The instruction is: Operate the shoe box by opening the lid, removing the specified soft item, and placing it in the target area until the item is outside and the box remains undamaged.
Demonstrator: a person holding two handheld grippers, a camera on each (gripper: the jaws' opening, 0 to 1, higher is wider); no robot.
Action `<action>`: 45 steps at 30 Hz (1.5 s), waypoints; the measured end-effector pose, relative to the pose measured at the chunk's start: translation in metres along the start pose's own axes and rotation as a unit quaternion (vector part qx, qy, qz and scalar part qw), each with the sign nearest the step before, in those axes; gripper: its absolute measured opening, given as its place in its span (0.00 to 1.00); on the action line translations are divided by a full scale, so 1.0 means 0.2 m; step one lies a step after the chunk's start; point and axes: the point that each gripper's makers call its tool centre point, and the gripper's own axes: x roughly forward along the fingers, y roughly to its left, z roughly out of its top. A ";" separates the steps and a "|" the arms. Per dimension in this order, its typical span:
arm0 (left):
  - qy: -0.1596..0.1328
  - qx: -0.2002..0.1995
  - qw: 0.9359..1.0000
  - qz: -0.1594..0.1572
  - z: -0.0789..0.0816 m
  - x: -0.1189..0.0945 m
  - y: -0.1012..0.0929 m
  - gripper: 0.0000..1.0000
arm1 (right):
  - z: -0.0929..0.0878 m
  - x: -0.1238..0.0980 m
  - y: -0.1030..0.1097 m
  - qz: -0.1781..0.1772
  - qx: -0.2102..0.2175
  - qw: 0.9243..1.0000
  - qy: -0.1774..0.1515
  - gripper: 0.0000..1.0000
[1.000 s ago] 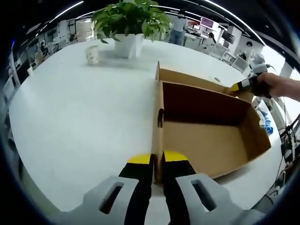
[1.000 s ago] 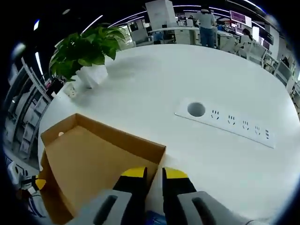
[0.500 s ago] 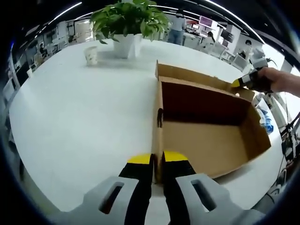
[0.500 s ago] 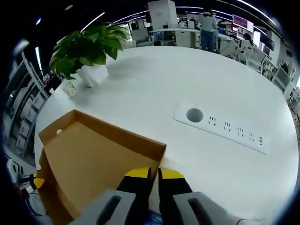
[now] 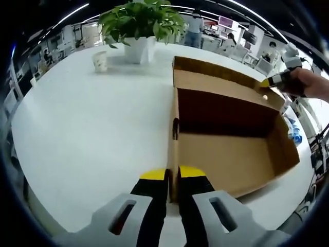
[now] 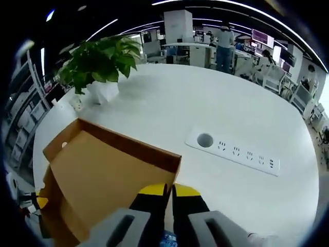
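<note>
Since one second ago, lid (image 5: 221,82) has swung further open.

Left gripper view: left gripper (image 5: 172,175) pinches box (image 5: 226,154) near wall; box interior bare; right gripper (image 5: 267,82) clamps lid's far corner. Plant (image 5: 139,23) and cup (image 5: 100,60) stand beyond on table (image 5: 82,134).

Right gripper view: right gripper (image 6: 168,191) closed on lid edge; power strip (image 6: 234,153) set in table, apart.

Left gripper view looks close along the shoe box (image 5: 226,139) wall; right gripper view faces its lid (image 6: 108,175) — both share the potted plant (image 5: 139,23).
</note>
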 end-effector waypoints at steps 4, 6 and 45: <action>0.001 0.003 1.000 0.002 0.00 0.00 0.00 0.06 | 0.01 -0.05 0.00 -0.004 -0.006 1.000 -0.011 0.00; 0.002 0.003 1.000 0.003 0.00 0.00 0.00 0.06 | 0.02 -0.08 -0.01 -0.004 -0.004 1.000 -0.017 0.00; 0.009 -0.017 1.000 0.017 -0.01 0.01 0.00 0.06 | 0.06 -0.45 0.10 -0.009 -0.047 0.993 -0.107 0.00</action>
